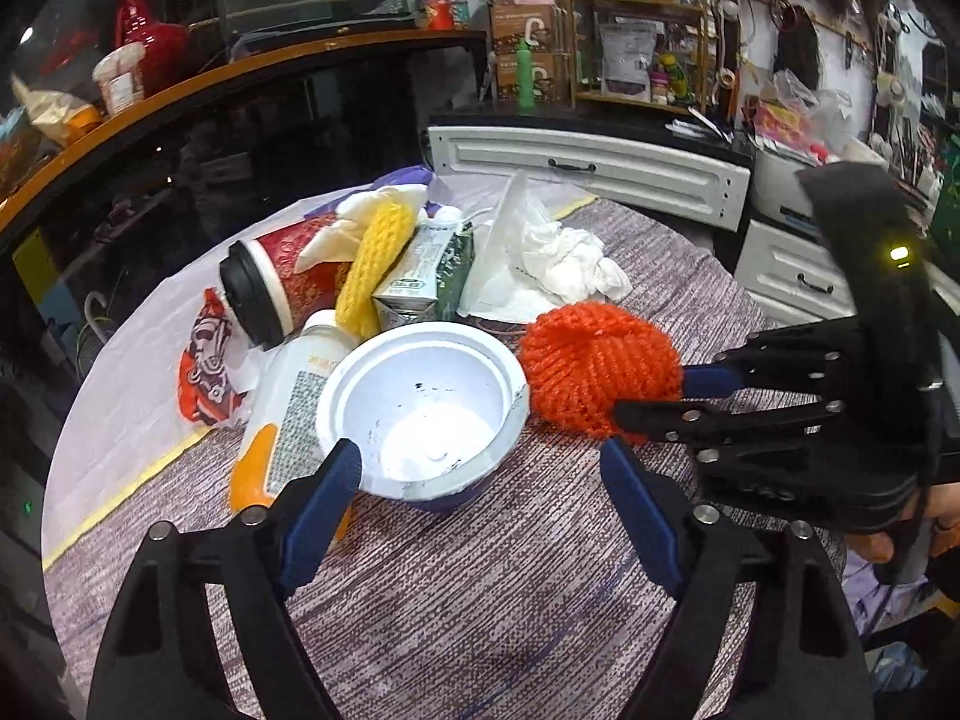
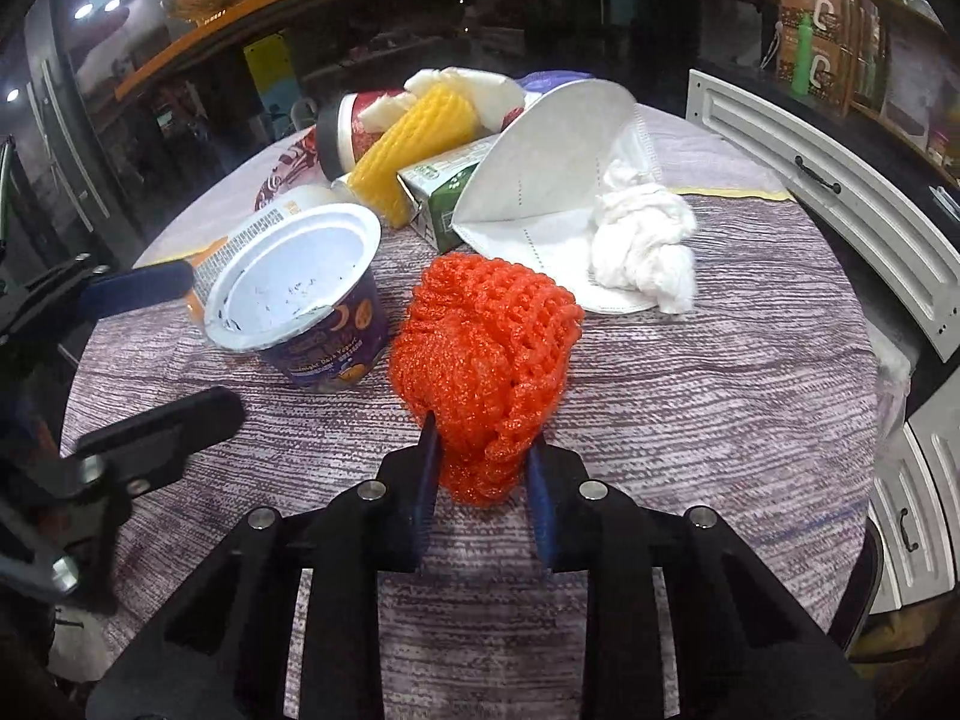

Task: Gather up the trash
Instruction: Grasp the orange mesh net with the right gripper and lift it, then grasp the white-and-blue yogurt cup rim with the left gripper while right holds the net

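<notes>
My right tool (image 2: pixel 483 456) has its blue pads pinched onto the near end of the orange foam net (image 2: pixel 486 354), which sits on the counter (image 2: pixel 720 420) just right of the yogurt cup (image 2: pixel 300 312). From the left wrist view the net (image 1: pixel 594 366) touches the cup's rim, and the right tool (image 1: pixel 678 396) reaches in from the right. My left tool (image 1: pixel 480 468) is spread wide and holds nothing, its left pad right at the cup (image 1: pixel 420 408), the other over bare counter. Behind lie the yellow foam net (image 2: pixel 414 144), green carton (image 2: pixel 444 198), face mask (image 2: pixel 552 180), crumpled tissue (image 2: pixel 642 246) and red paper cup (image 1: pixel 282 282). The near counter is free; its right edge runs close to the white drawers (image 2: pixel 840 192). Only the left view shows the orange-capped bottle (image 1: pixel 288 414) beside the cup.
</notes>
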